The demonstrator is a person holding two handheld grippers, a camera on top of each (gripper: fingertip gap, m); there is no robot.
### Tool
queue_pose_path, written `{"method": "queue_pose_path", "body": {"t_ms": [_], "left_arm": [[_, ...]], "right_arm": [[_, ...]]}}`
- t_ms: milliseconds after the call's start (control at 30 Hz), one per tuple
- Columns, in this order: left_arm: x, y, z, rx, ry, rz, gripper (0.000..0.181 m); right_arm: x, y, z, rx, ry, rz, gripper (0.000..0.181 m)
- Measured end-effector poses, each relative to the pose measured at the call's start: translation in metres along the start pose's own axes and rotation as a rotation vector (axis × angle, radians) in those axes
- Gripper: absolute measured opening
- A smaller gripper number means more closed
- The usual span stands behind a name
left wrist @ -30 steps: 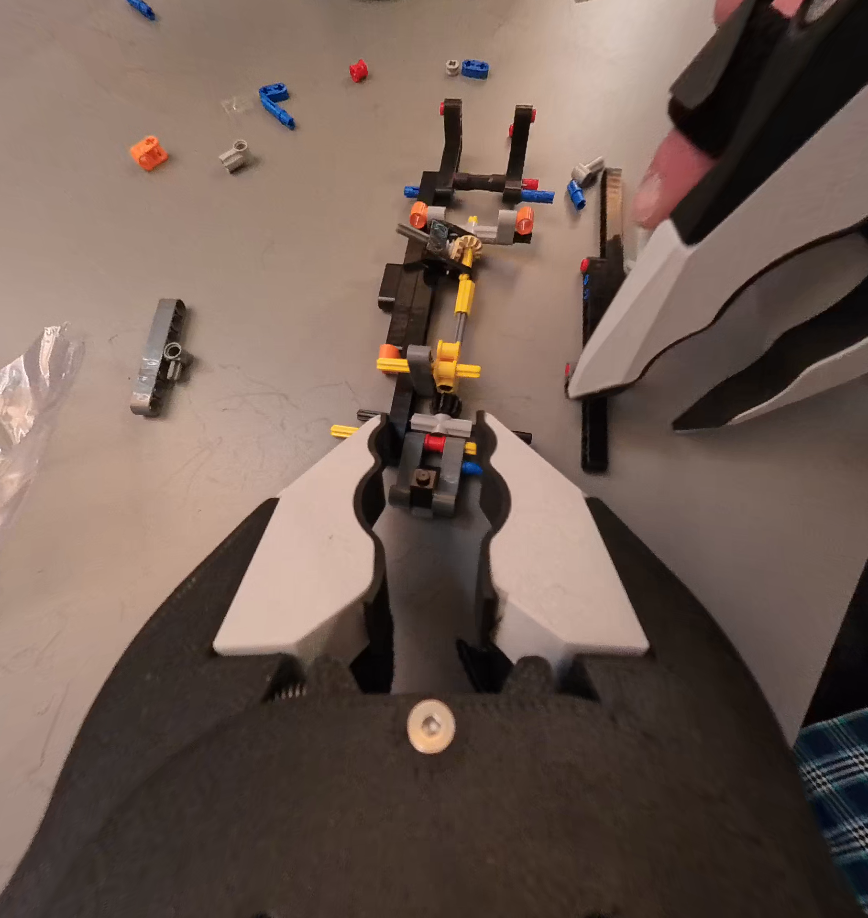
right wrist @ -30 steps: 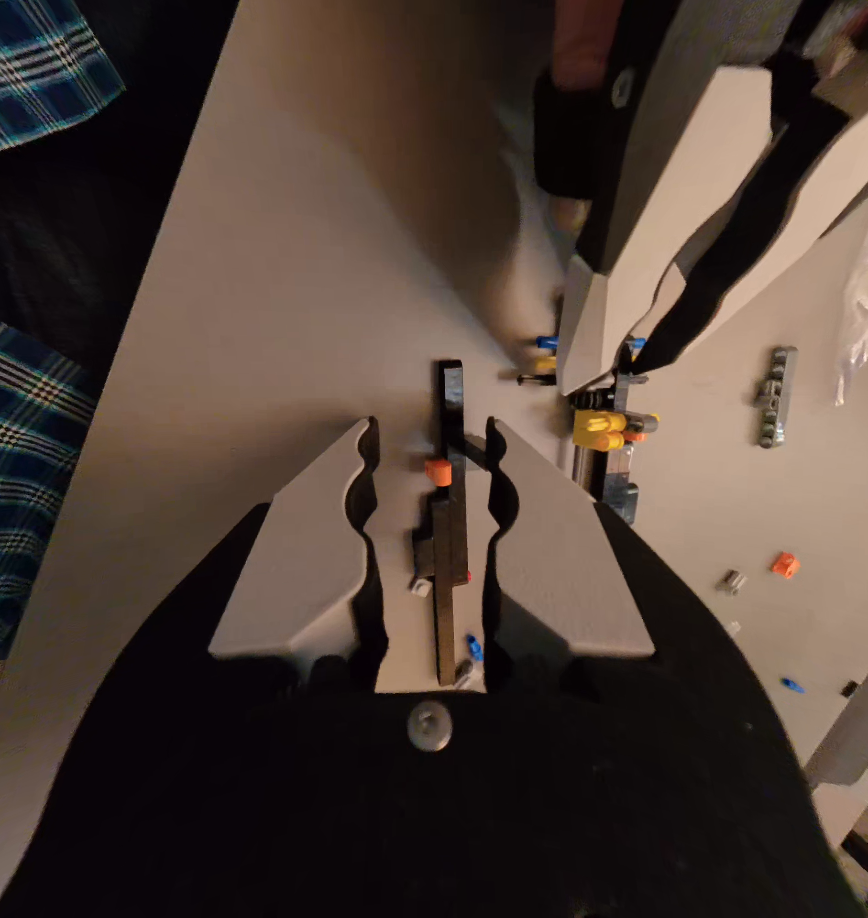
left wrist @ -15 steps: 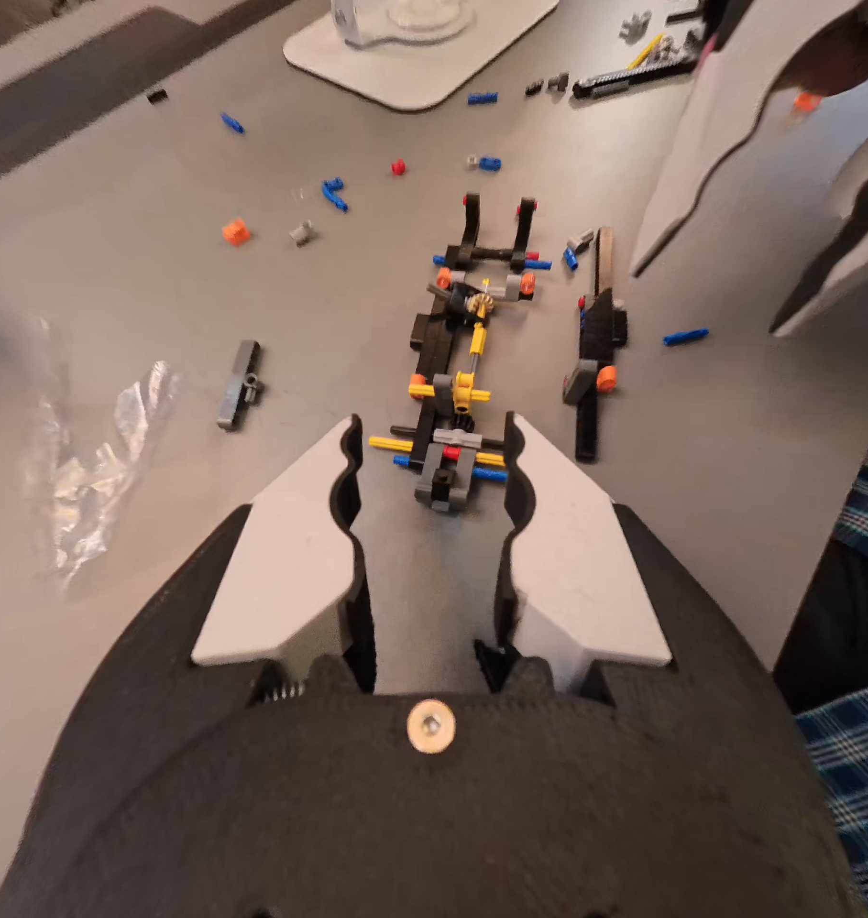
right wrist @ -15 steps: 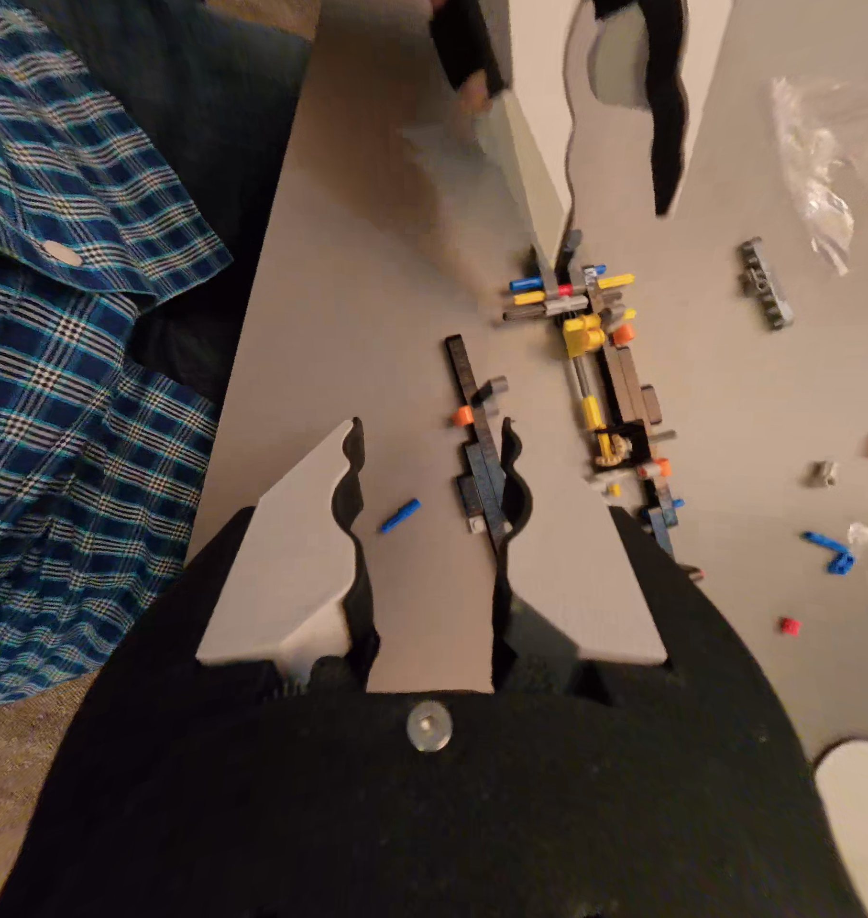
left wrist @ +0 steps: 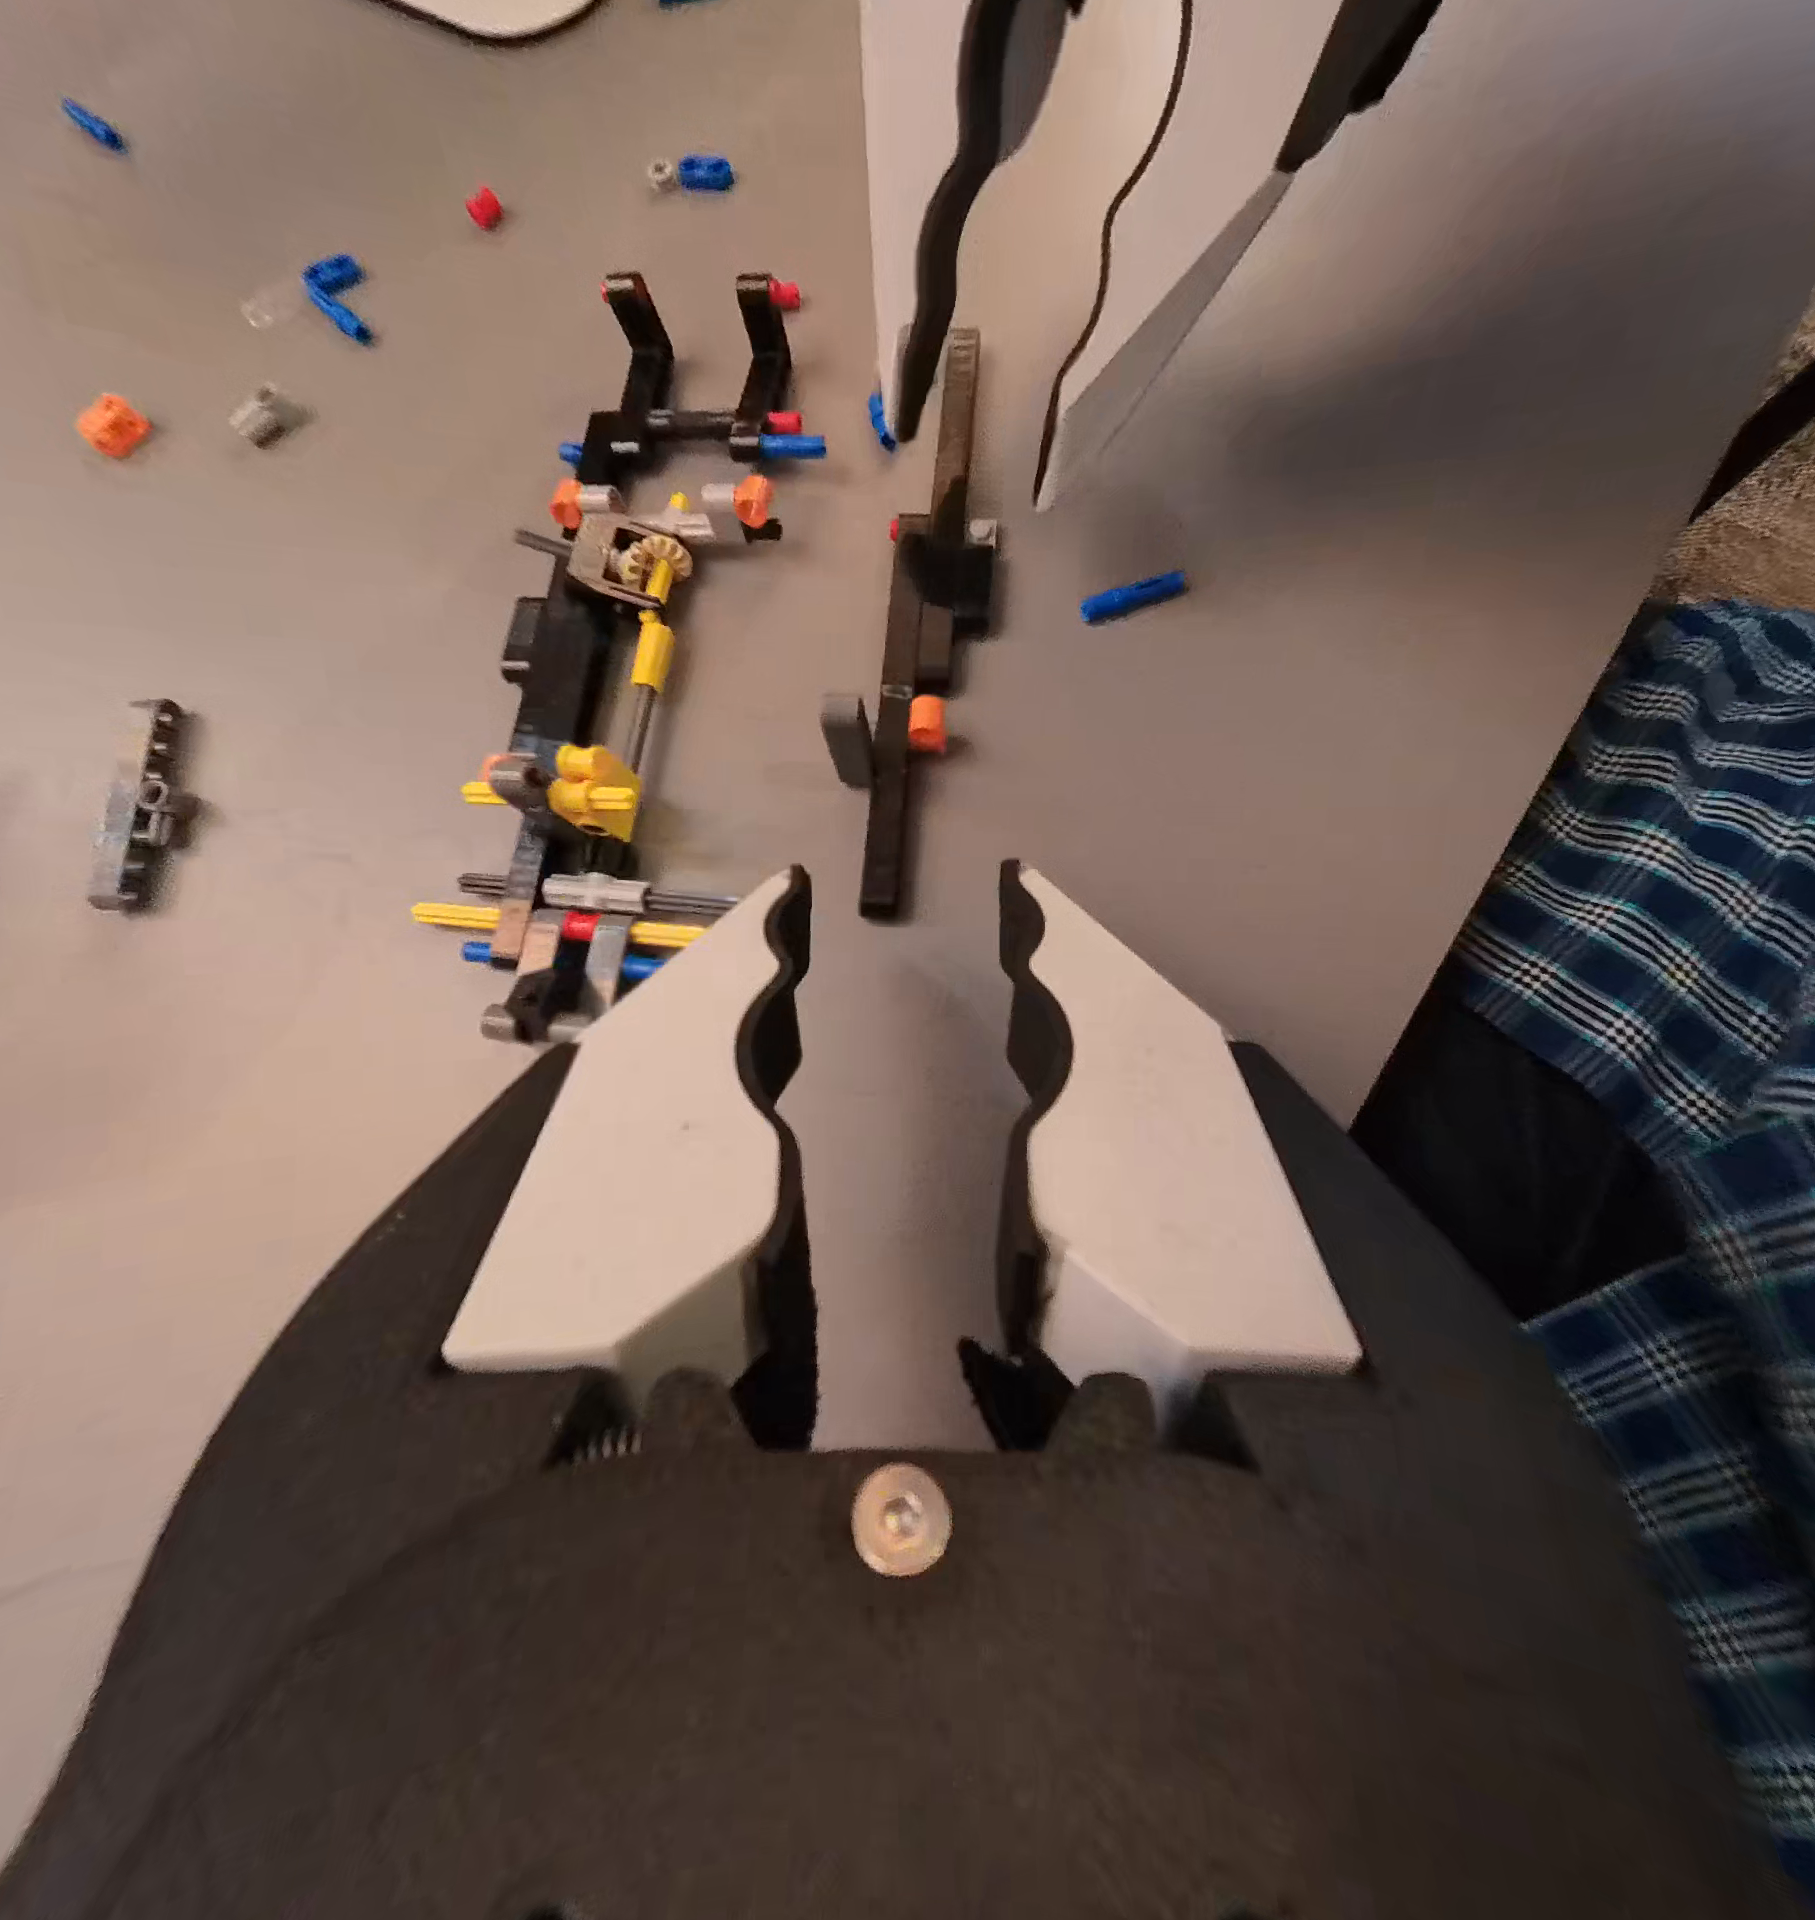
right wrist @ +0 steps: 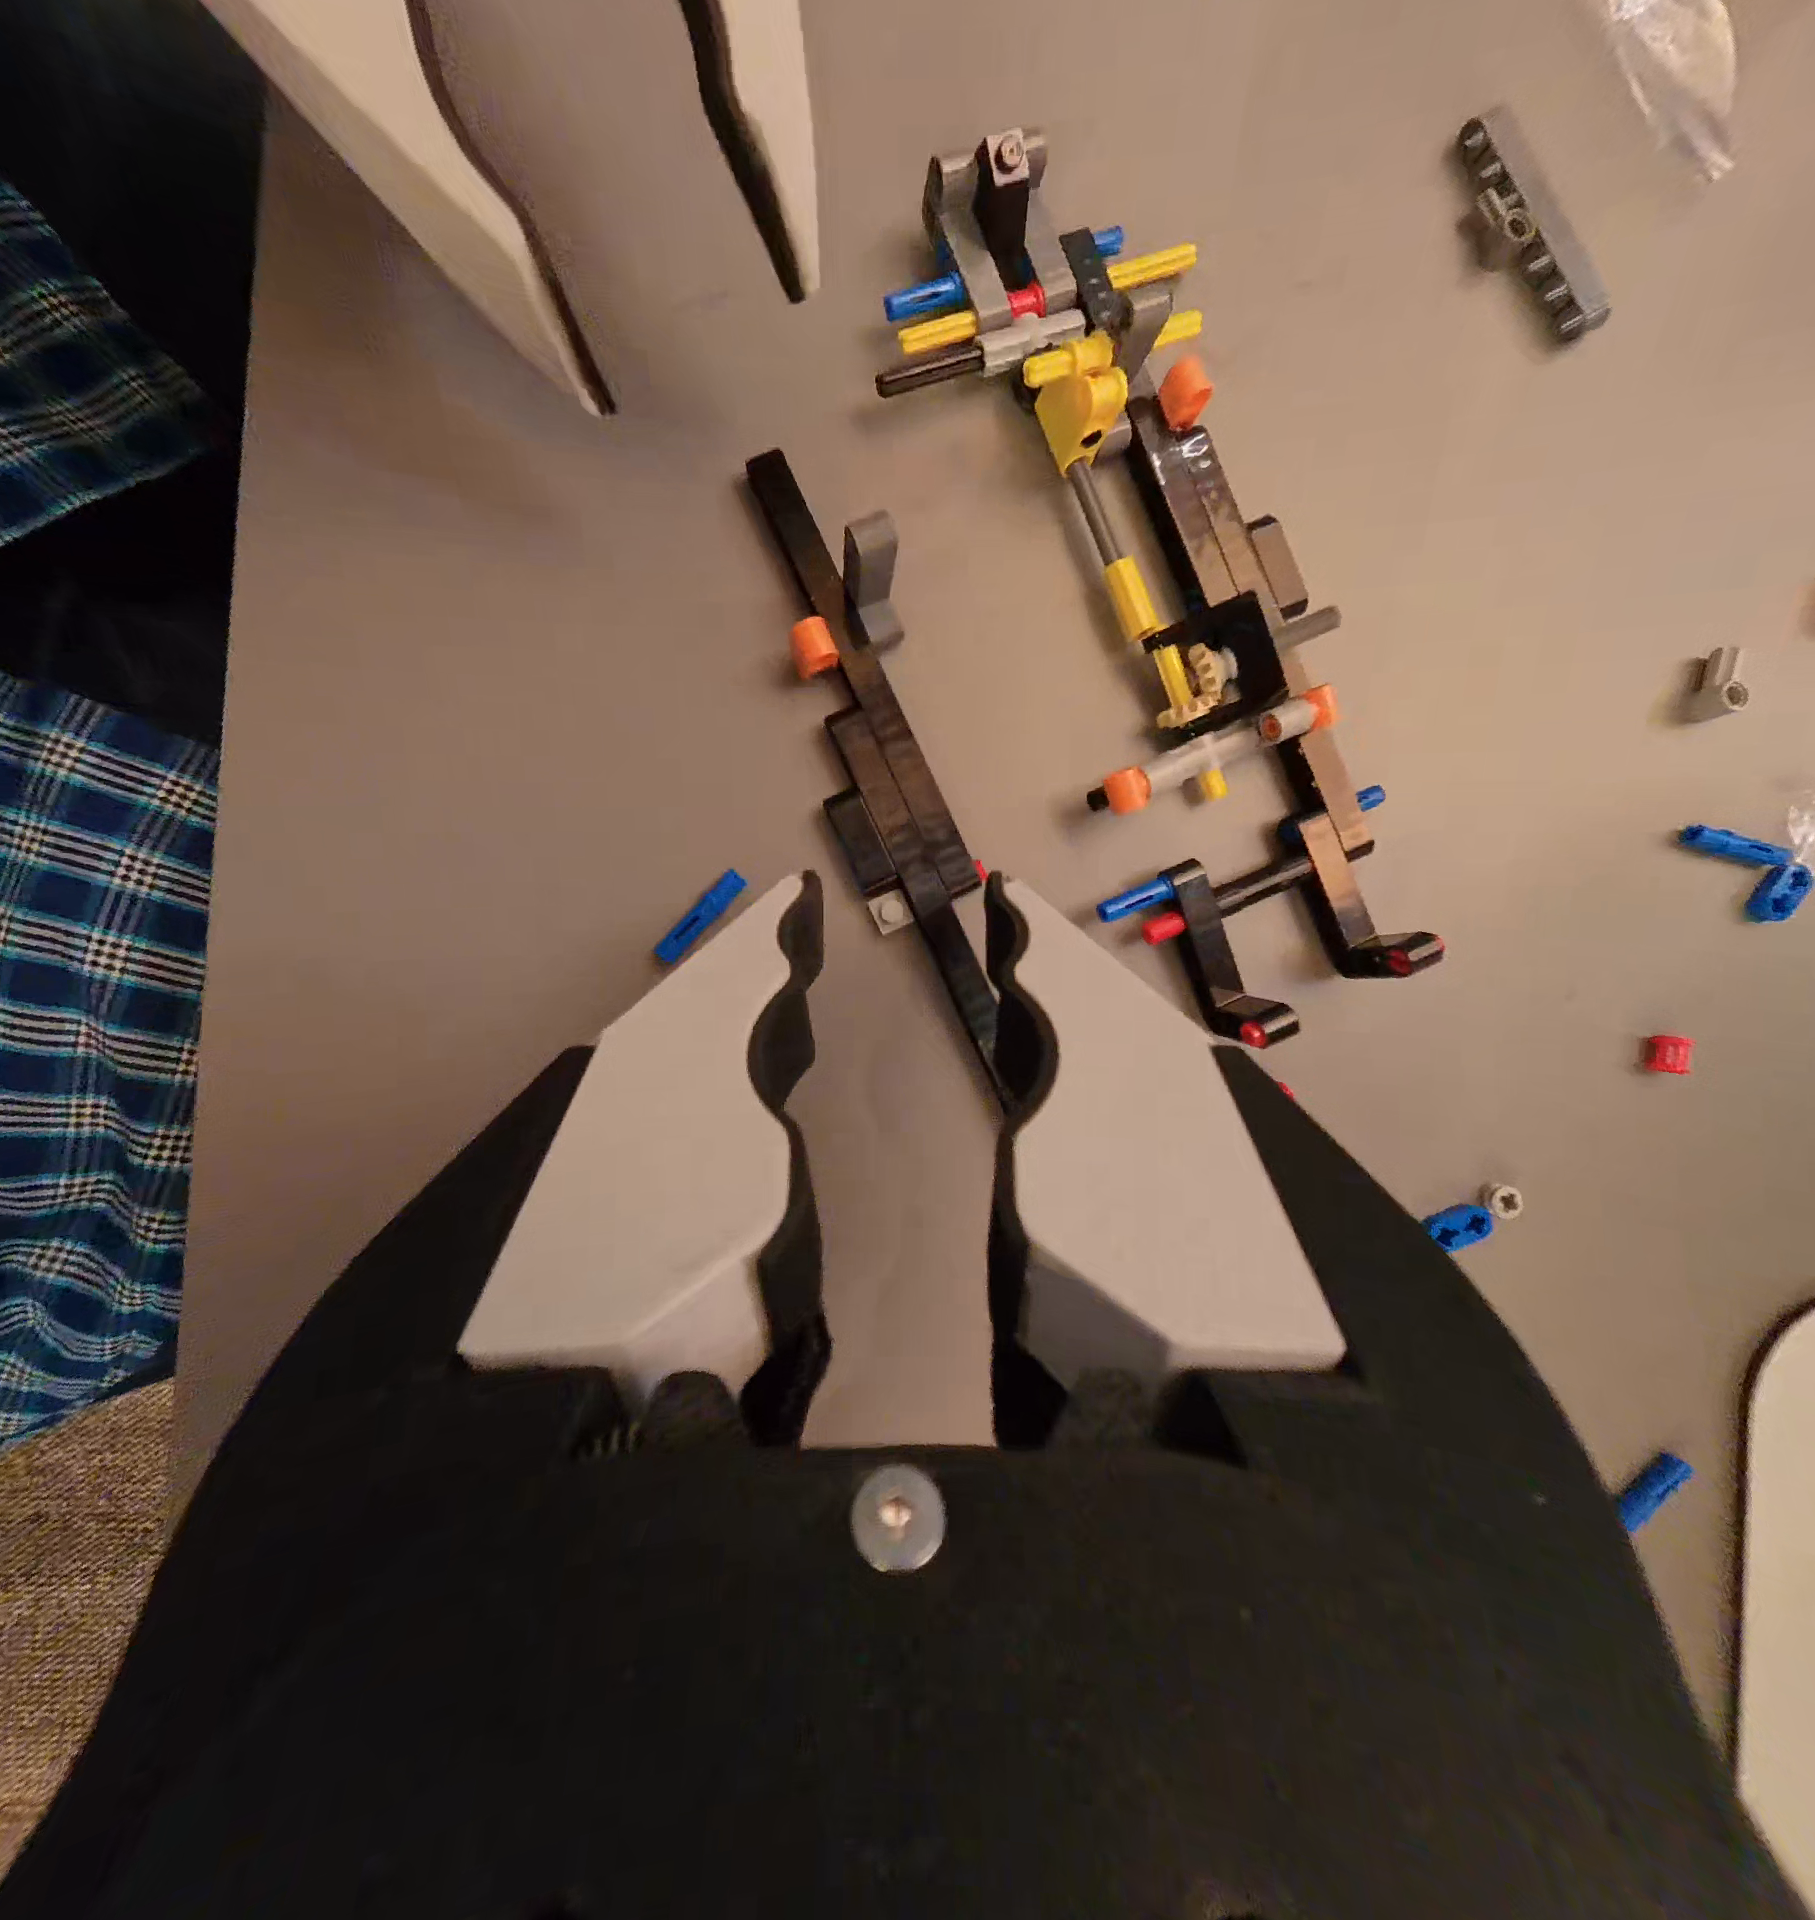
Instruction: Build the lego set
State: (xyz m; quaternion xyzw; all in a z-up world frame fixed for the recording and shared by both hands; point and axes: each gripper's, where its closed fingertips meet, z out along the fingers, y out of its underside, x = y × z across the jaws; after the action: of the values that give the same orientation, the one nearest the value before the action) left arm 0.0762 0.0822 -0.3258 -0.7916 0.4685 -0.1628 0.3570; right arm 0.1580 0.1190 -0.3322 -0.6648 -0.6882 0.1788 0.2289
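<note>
A partly built lego chassis (left wrist: 591, 665) of black beams with yellow, grey, orange and blue parts lies on the grey table (left wrist: 259, 1143). A long black beam assembly (left wrist: 918, 644) with an orange bush and a grey piece lies to its right. My left gripper (left wrist: 903, 883) is open and empty, just short of that beam's near end. My right gripper (right wrist: 898, 883) is open, its jaws either side of the beam's (right wrist: 882, 748) other end, and holds nothing. In the left wrist view the right gripper (left wrist: 976, 436) hangs over the beam's far end. The chassis also shows in the right wrist view (right wrist: 1194, 582).
Loose parts lie about: a blue pin (left wrist: 1131, 597), a grey beam (left wrist: 139, 805), an orange piece (left wrist: 111, 424), a grey connector (left wrist: 267, 414), blue pieces (left wrist: 337, 296), a red bush (left wrist: 483, 206). A white tray (right wrist: 1807, 1558) and a plastic bag (right wrist: 1672, 73) are off to the sides. A person's plaid shirt (left wrist: 1713, 831) is at the table edge. There is about 10 cm between the tips of the two grippers. It is some 15 cm from my right tips to the red bush (left wrist: 483, 206). My right wrist view (right wrist: 1667, 1049) looks at it from another angle.
My left gripper let go of the chassis's near end, opened and moved right to the black beam. My right gripper lifted off the beam's middle and came down at its far end.
</note>
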Motion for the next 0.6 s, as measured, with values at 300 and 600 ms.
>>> {"method": "queue_pose_path", "body": {"t_ms": [300,600], "left_arm": [[-0.001,0.012,0.027,-0.081,-0.069,0.02,0.023],[0.004,0.009,0.031,-0.056,-0.041,-0.014,0.006]], "right_arm": [[0.006,0.024,0.009,-0.03,-0.021,-0.021,0.03],[-0.001,0.019,0.013,0.023,-0.056,-0.012,0.029]]}}
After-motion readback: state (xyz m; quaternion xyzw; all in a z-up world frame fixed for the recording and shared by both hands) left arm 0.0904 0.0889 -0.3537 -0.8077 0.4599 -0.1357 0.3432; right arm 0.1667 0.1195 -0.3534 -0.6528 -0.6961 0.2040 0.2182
